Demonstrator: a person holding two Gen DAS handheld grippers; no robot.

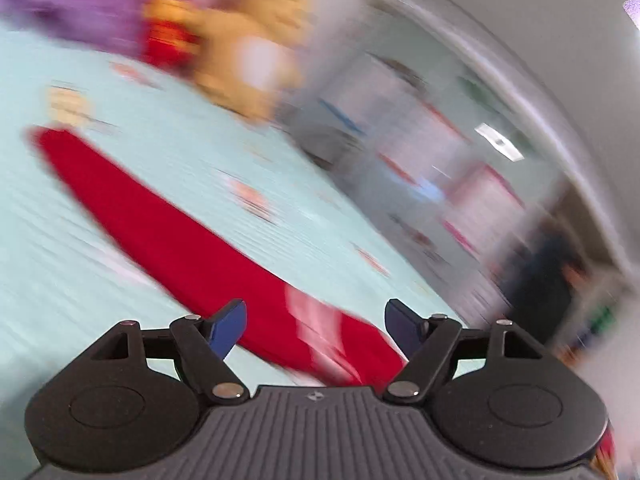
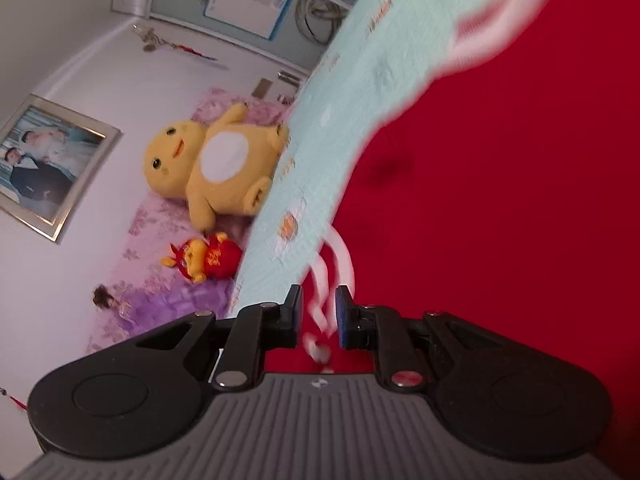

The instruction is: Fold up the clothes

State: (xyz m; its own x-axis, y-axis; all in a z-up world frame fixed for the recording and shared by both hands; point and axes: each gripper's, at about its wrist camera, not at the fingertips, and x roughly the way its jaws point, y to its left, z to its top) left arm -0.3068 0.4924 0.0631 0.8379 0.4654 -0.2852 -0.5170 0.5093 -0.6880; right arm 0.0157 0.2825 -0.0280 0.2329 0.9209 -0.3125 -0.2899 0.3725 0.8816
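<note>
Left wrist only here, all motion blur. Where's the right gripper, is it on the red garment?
Observer: The right gripper is over the red garment. Its jaws are slightly apart, with the white-striped edge in the gap, apparently unclamped.
Operator: Yellow blob at the back?
Observer: A yellow plush with a white belly, on purple floral bedding.
Operator: Anything my view misses entirely?
Observer: A framed photo on the wall near the plush.

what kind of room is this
Most likely a home bedroom: a bed with a pale green quilt, a yellow plush toy by purple floral bedding, and a framed photo on the wall.
</note>
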